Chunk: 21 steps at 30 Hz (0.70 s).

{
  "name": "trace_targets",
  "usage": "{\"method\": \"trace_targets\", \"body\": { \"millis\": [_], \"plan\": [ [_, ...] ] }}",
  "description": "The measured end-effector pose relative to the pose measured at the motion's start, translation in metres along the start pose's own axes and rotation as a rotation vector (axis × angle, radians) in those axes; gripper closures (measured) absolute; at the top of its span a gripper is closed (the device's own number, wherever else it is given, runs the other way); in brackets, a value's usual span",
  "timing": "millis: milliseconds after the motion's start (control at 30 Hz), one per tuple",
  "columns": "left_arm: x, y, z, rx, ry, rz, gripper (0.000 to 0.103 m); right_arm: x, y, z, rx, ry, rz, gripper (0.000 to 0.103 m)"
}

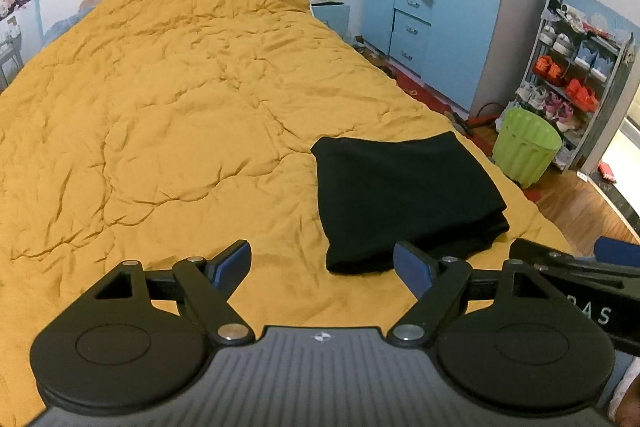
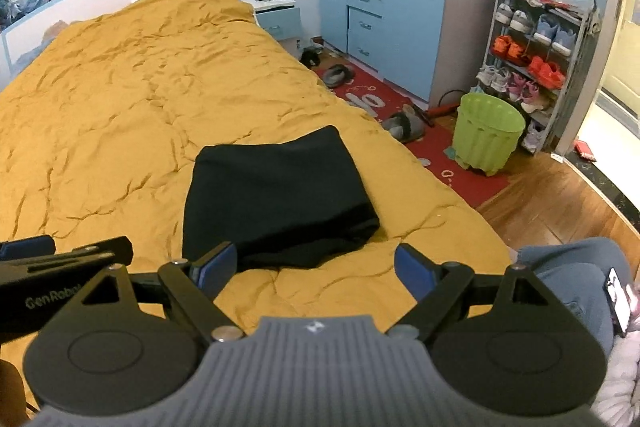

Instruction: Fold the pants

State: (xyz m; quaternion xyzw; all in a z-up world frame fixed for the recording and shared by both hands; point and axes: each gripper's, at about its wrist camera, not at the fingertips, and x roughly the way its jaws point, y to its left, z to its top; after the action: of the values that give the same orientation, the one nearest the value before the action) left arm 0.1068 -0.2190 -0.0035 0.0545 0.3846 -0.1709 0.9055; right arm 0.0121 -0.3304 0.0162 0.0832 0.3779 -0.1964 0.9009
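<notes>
The black pants (image 2: 276, 199) lie folded in a compact stack near the bed's (image 1: 160, 107) right edge, both the left gripper (image 1: 322, 263) and right gripper (image 2: 316, 267) wide and empty above it, so folding looks finished, with at most a tidy-up left.

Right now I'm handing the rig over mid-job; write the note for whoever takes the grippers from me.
Left gripper: open, holding nothing, raised above the bed.
Right gripper: open, also holding nothing, beside the left.
Black pants: folded into a compact stack on the yellow quilt, near the bed's edge on the side of the green bin, just ahead of both grippers.
Done: the folding looks complete.
Left: probably only check that the edges are tidy.
</notes>
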Motion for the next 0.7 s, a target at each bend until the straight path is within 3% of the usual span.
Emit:
{"method": "trace_targets", "body": {
  "millis": [700],
  "plan": [
    [0.0040, 0.0012, -0.0014, 0.002, 0.018, -0.001, 0.009, 0.0028, 0.0024, 0.0022, -0.003, 0.029, -0.027, 0.021]
  ]
}}
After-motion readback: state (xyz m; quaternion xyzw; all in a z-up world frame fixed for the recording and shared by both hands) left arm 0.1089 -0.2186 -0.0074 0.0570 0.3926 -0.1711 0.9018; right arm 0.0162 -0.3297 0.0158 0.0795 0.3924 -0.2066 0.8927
